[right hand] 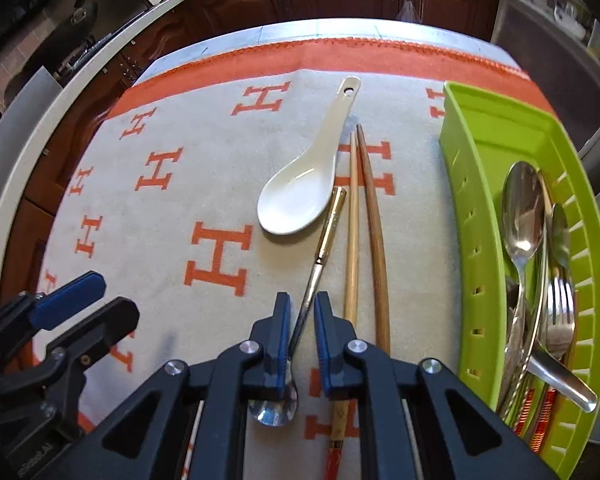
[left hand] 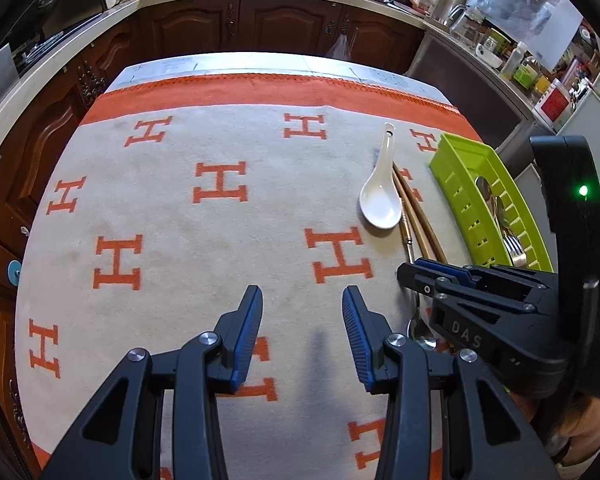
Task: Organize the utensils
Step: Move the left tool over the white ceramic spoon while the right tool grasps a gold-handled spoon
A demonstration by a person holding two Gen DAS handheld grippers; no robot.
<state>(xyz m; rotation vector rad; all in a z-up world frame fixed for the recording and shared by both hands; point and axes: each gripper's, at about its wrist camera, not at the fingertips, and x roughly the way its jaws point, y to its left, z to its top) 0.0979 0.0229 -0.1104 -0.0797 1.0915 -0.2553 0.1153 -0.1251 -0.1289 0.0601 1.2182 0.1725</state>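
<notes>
- Straddling the slim gold-handled spoon [right hand: 318, 264], the right gripper [right hand: 302, 328] has its fingers a little apart, one each side of the stem, w/ a gap showing on the right side – not clamped yet, as far as I can tell.
- Left gripper [left hand: 302, 320] hovers over bare cloth, fingers wide apart, holding nothing.
- Green tray [right hand: 460, 208] sits at right of the surface [left hand: 220, 68]; already inside: a large metal spoon [right hand: 522, 208], a fork [right hand: 562, 304] and a few more pieces piled under them, hard to tell apart.
- Still out on the orange-H cloth [left hand: 160, 208]: white ceramic spoon [right hand: 300, 188], wooden chopsticks [right hand: 364, 220] just beside it, and the gold-handled spoon lying between them, bowl end under the right gripper. Another red-ended stick shows below the fingers; can't tell what it is.
- Est. roughly half done: part of the cutlery is in the tray, approx. three kinds left to move.
- Likely step in hand: closing on the spoon stem, then over to the tray.
</notes>
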